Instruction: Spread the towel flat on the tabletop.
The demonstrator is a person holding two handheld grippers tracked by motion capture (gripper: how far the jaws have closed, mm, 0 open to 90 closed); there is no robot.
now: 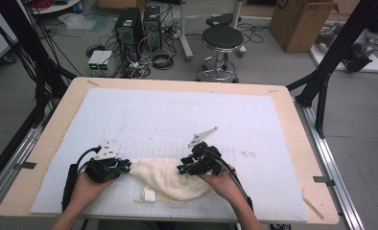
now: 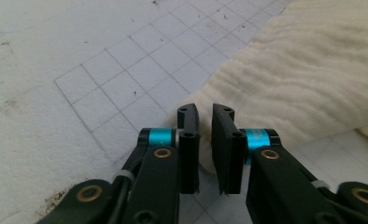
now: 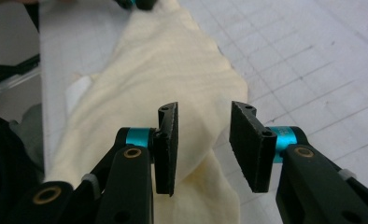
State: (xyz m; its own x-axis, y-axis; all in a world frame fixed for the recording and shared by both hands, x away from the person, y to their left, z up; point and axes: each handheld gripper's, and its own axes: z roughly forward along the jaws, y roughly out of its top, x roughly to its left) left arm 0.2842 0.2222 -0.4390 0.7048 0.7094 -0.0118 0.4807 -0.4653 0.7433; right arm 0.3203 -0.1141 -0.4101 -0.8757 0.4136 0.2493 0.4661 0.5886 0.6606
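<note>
The left gripper (image 2: 205,114) has its jaws standing a narrow slit apart, with the tip of the cream cloth (image 2: 308,79) lying in the gap; the pads do not visibly press on it, so nothing is gripped. In the high view the left gripper (image 1: 125,166) lies low over the table, pointing right at the cloth's left end, held by the person's left hand (image 1: 84,189), with a black cable trailing back along the forearm.

The right gripper (image 3: 203,116) has its jaws clearly apart. The cloth (image 3: 173,79) lies under and beyond them, and neither pad touches it. In the high view the right gripper (image 1: 181,169) sits over the right part of the cloth (image 1: 165,179), pointing left toward the other gripper, with its grey three-cornered plate raised above it and the right hand (image 1: 225,182) behind.

The cloth is a soft ribbed cream piece, bunched in a long heap between the two grippers near the table's front edge. A small white label (image 1: 149,195) sticks out at its near side. It rests on a white foam mat (image 1: 177,115) marked with a faint grid, which covers most of the wooden table (image 1: 292,110).

Beyond the table stand a black stool (image 1: 221,40), two computer towers (image 1: 139,26) among cables, and a cardboard box (image 1: 300,21).
</note>
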